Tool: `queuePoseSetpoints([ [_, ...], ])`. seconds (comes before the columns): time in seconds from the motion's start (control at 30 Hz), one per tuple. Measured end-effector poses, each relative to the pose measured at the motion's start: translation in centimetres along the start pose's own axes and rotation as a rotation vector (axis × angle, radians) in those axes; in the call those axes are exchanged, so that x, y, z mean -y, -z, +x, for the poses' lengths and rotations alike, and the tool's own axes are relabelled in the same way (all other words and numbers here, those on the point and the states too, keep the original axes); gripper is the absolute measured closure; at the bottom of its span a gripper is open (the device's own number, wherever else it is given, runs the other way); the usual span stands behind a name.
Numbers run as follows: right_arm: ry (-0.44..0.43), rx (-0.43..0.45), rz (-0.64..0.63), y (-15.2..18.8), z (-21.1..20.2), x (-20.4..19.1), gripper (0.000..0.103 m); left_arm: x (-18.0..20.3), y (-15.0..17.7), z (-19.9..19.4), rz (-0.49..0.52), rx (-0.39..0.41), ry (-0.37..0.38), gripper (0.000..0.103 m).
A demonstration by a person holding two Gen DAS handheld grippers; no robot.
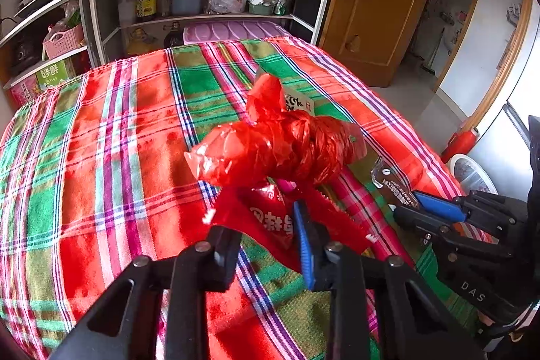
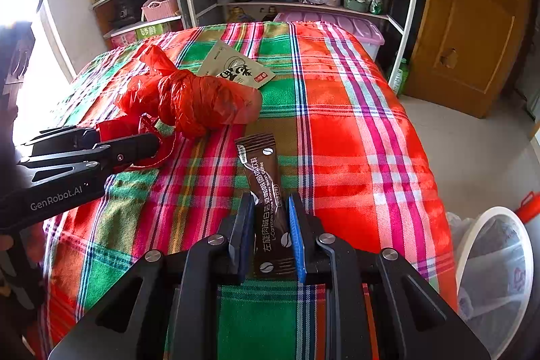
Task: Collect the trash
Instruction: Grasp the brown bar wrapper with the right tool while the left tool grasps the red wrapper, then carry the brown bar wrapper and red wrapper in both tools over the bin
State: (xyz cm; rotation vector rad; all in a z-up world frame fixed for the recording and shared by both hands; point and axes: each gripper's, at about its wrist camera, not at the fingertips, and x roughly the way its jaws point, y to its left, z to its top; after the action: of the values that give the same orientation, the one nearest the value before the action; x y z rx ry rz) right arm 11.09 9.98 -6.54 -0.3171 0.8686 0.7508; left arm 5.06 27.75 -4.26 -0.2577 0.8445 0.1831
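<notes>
Brown coffee sachet (image 2: 266, 201) clamped in right gripper (image 2: 270, 235), low over plaid cloth (image 2: 354, 123). Left gripper (image 1: 266, 245) pinches red wrapper (image 1: 270, 218) beside knotted red bag (image 1: 276, 147). Pickup underway; next, carry both to bin (image 2: 489, 269), I judge.

Red bag bundle (image 2: 189, 100) & beige packet (image 2: 236, 64) block my left side; cloth (image 2: 354, 123) to the right is open w/ room to pass.
</notes>
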Motion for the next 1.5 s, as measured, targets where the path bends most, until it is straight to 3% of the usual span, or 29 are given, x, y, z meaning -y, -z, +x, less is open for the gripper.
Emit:
queuePoseSetpoints([
  [0.17,-0.004,0.001,0.004,0.1,-0.1,0.0,0.082,0.6,0.0,-0.4,0.017,0.009,0.003,0.082],
  [0.47,-0.015,0.006,0.004,0.5,-0.6,-0.3,0.082,0.8,0.3,-1.4,0.033,0.026,-0.014,0.085],
  [1.13,-0.04,0.075,0.047,2.1,-4.2,-0.3,0.084,2.2,2.6,-5.1,0.032,0.053,0.013,0.086],
  [1.5,-0.022,0.119,0.102,3.2,-6.7,1.2,0.084,5.7,2.1,-7.1,0.107,0.106,0.034,0.086],
])
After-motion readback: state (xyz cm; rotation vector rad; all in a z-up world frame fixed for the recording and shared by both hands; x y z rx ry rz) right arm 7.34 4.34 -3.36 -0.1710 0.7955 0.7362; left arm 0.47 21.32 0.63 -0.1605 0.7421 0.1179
